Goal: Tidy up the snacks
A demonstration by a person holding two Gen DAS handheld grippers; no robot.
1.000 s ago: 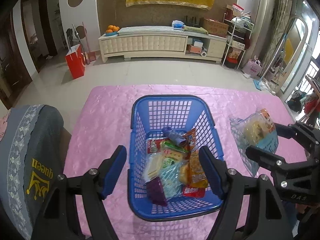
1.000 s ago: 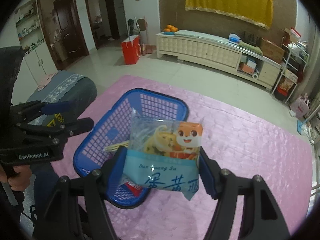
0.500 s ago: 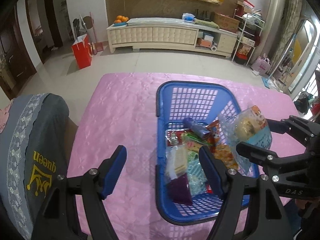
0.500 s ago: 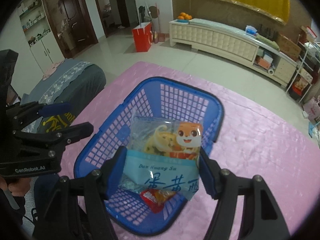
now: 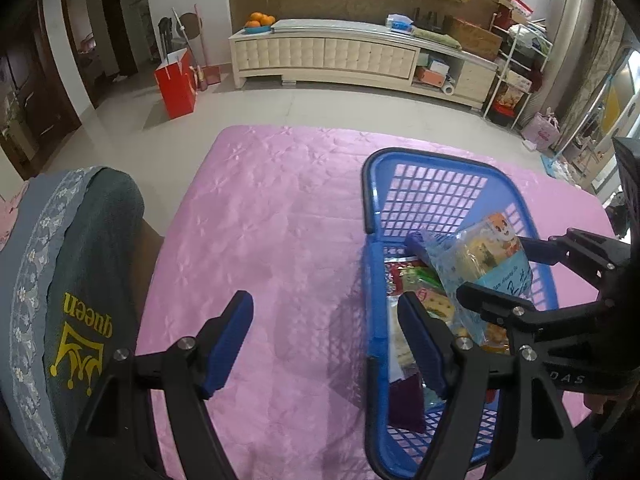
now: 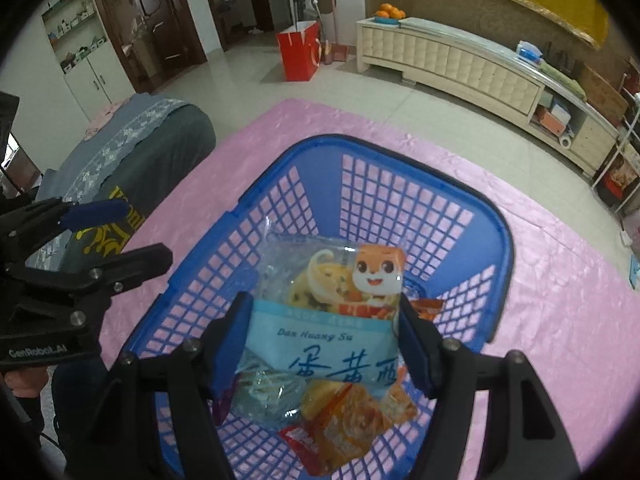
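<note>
Snack bag over the basket

The right hand-held gripper clamps a blue snack bag above the blue basket of snacks on the pink tabletop; the left hand-held gripper stands wide, empty, straddling the basket's left rim beside a grey chair.

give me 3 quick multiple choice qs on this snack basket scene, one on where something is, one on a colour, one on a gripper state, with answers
1. Where is the light blue snack packet with the cartoon fox?
A. flat on the cloth
B. between the right gripper's pads, over the basket
C. on the floor

2. What colour is the plastic lattice basket?
A. blue
B. green
C. white

3. What state is the left gripper in?
A. shut on a packet
B. shut on the basket rim
C. open, holding nothing

Answers: 1 B, both pads press the packet's sides above the basket. 2 A, its rim and walls are blue. 3 C, only pink tablecloth and the basket rim show between its pads.
</note>
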